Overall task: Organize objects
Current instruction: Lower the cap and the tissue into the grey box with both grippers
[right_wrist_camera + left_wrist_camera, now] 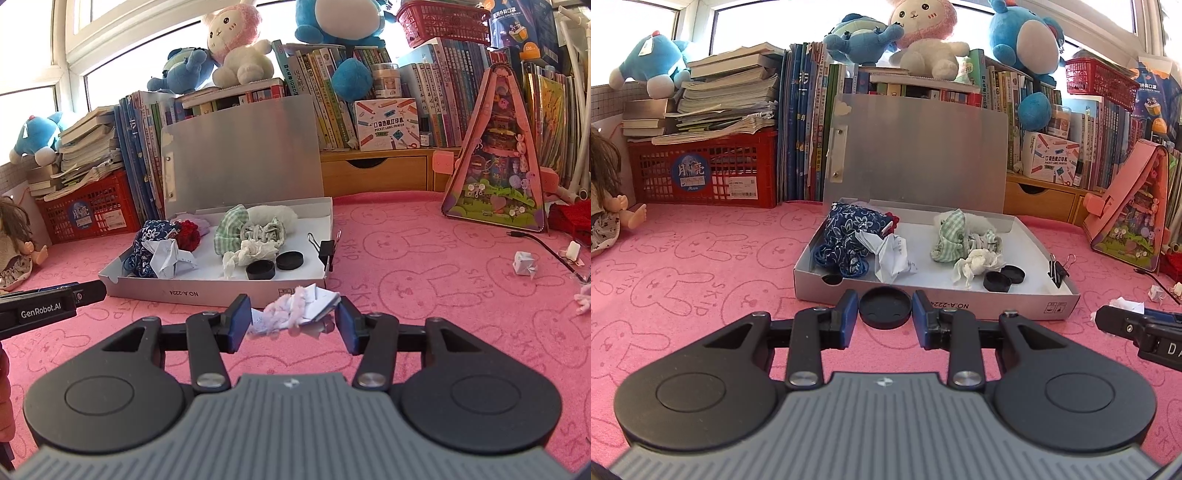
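Note:
An open grey box [997, 308] [207, 293] stands on the pink mat with its lid up. It holds blue floral cloth [846, 232], crumpled paper [892, 254], green checked cloth [949, 236], tissue and two black caps [1003, 278] [273, 266]. My left gripper [885, 314] is shut on a black round cap [885, 307] just in front of the box. My right gripper [293, 319] is closed on a wad of crumpled paper with pink fuzz [299, 308], in front of the box's right corner.
A black binder clip [1058, 271] [327, 247] sits on the box's right wall. A folded paper [524, 264], a cable [543, 242] and small scraps lie on the mat at right. A pink toy house [498, 158], books, red crates [701, 170], plush toys and a doll [605, 199] line the back.

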`<state>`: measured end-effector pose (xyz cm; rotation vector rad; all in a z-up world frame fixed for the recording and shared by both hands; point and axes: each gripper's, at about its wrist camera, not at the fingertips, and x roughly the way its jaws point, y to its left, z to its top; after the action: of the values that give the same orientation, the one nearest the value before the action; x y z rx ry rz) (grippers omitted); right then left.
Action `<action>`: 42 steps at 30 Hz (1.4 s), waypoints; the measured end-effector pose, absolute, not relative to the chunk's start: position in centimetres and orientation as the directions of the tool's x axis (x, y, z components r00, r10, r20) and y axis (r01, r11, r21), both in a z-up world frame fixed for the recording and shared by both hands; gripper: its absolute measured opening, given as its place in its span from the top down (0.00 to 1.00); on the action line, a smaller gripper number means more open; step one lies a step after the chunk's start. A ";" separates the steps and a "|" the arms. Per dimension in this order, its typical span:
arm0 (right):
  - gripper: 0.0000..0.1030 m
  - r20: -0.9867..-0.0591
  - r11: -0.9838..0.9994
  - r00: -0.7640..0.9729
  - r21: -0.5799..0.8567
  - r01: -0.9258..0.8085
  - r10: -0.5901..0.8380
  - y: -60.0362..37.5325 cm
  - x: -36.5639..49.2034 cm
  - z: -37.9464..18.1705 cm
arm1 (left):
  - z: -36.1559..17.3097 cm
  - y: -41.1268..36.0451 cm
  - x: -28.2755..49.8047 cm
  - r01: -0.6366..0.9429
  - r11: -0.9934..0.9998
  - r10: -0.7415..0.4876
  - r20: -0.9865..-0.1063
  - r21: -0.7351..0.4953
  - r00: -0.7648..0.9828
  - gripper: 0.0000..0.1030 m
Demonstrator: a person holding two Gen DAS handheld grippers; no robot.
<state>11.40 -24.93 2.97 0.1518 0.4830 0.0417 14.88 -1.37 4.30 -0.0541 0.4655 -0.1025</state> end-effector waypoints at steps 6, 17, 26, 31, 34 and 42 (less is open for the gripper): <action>0.45 -0.466 0.988 0.879 0.154 -0.028 0.098 -24.5 13.4 3.5 | 4.8 -3.0 17.4 0.110 0.991 -0.130 -0.430 -0.073 0.893 0.65; 0.45 -0.484 0.969 0.859 0.240 -0.050 0.164 -26.1 19.2 6.0 | 6.1 -3.8 24.2 0.128 0.987 -0.156 -0.440 -0.093 0.884 0.65; 0.44 -0.531 0.948 0.823 0.316 -0.030 0.202 -25.8 23.0 4.4 | 4.5 -5.6 27.9 0.134 0.988 -0.152 -0.475 -0.073 0.867 0.65; 0.44 -0.549 0.951 0.811 0.309 -0.027 0.202 -25.1 23.6 3.1 | 3.1 -5.7 28.7 0.119 0.989 -0.147 -0.497 -0.089 0.855 0.65; 0.44 -0.559 0.951 0.805 0.307 -0.022 0.199 -25.1 23.8 2.6 | 2.5 -5.9 28.7 0.125 0.990 -0.139 -0.495 -0.060 0.858 0.65; 0.43 -0.567 0.950 0.798 0.311 -0.022 0.203 -25.0 24.4 1.9 | 2.0 -5.6 29.1 0.129 0.990 -0.139 -0.499 -0.055 0.855 0.65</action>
<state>24.37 -24.95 1.88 0.2980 0.6368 0.1227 29.10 -5.57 2.01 -0.0195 0.5265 -0.1406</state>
